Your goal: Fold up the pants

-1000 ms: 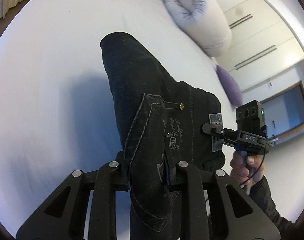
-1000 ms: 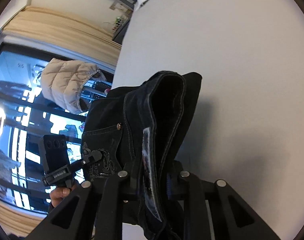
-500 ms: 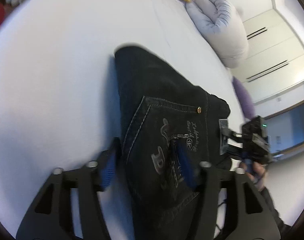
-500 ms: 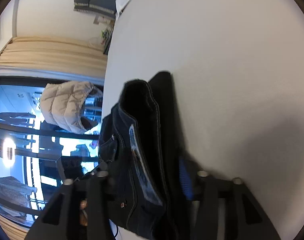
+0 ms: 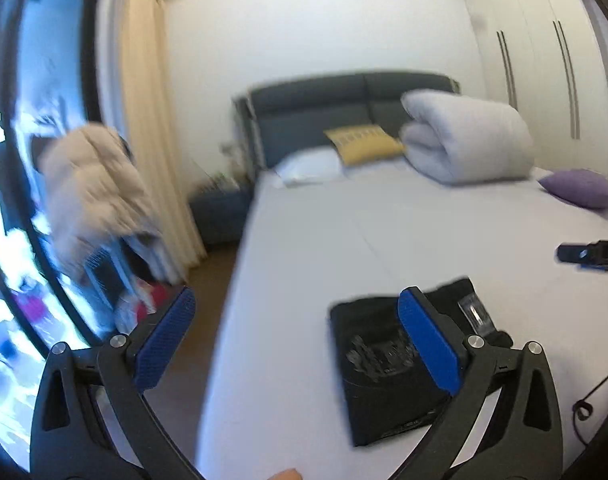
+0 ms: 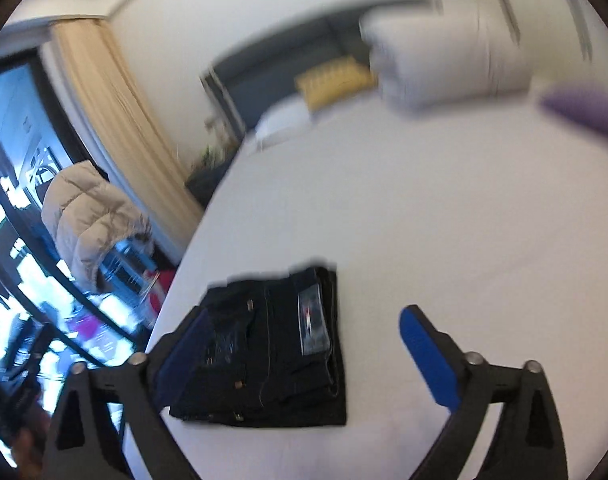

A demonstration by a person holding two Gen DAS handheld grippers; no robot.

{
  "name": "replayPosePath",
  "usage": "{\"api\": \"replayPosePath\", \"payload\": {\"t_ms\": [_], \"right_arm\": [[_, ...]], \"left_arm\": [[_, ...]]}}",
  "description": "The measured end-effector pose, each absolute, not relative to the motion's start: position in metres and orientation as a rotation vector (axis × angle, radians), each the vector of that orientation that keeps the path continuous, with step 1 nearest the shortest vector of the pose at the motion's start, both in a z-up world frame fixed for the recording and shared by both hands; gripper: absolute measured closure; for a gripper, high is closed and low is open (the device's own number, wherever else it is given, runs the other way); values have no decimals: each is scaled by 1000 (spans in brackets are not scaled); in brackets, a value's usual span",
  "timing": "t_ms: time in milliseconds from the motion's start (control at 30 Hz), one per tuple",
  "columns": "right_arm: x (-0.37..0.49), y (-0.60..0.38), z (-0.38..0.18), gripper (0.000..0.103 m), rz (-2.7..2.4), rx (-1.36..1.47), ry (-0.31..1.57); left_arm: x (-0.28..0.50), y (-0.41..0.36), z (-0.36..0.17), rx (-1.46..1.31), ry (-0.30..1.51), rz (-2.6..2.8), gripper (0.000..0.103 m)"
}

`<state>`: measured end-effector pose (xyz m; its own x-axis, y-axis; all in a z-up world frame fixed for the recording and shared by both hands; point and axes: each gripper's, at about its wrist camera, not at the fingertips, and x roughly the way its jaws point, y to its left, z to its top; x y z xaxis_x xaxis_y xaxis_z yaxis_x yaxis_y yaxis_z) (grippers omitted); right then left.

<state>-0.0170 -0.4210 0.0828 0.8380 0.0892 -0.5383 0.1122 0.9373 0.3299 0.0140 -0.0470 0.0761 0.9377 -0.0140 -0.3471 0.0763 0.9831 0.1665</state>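
Pants (image 6: 279, 344): dark denim, folded into a compact rectangle, lying flat on the near left part of the bed, close to its left edge; a back pocket with pale stitching and a rectangular waist patch face up.
Left gripper (image 5: 293, 334): jaws spread wide, having just been opening; nothing sits between the blue pads, and the folded pants (image 5: 388, 364) lie on the sheet beyond and partly behind the right finger, apart from it.
Right gripper (image 6: 304, 338): jaws likewise spread wide after just opening; the pants show on the sheet beyond the gap, not pinched, with the left finger overlapping their left side in the picture.
Bed (image 5: 384, 232): white sheet, smooth, filling the middle of both views; a dark grey headboard (image 5: 324, 108) stands at the far end.
Rolled duvet (image 5: 468, 140): white, bulky, at the far right of the bed against the headboard.
Yellow cushion (image 5: 362, 144): far, just left of the duvet, with a white pillow (image 5: 310, 166) to its left.
Purple cushion (image 5: 582, 188): at the right edge of the bed, nearer than the duvet.
Beige jacket (image 6: 87, 216): puffy, hanging at the left in front of the window.
Curtain (image 5: 155, 140): cream, hanging to the floor left of the bed.
Wardrobe (image 5: 544, 60): white doors with long handles on the right wall.
Sharpness: both views are smeared by motion.
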Motion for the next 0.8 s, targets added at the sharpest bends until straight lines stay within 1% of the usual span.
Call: {"api": "replayPosePath", "payload": {"t_ms": [100,200,267,333,467,600,800], "right_arm": [[-53,-406,124,0,-55,268,417],[-81,-393,154,0,-87,210,330],[-95,-384,171,0,-119,187,308],[-107,-375,181,0,-135,178,310],[-130,-356,191,0,-175,138,373],[-148,-338,184,0,-157,118,432],[-153,-317,168,0,-141,136,516]], "left_arm": [[-27,-51,96,190,322,51,0],[-57,-54,108,211,314,123,0],[-68,-48,116,186,371,97,0],[-76,-42,120,147,432,83,0],[-84,-35,119,101,573,70,0],[-93,-30,108,52,637,19,0],[-100,-32,87,-16,708,-65,0]]}}
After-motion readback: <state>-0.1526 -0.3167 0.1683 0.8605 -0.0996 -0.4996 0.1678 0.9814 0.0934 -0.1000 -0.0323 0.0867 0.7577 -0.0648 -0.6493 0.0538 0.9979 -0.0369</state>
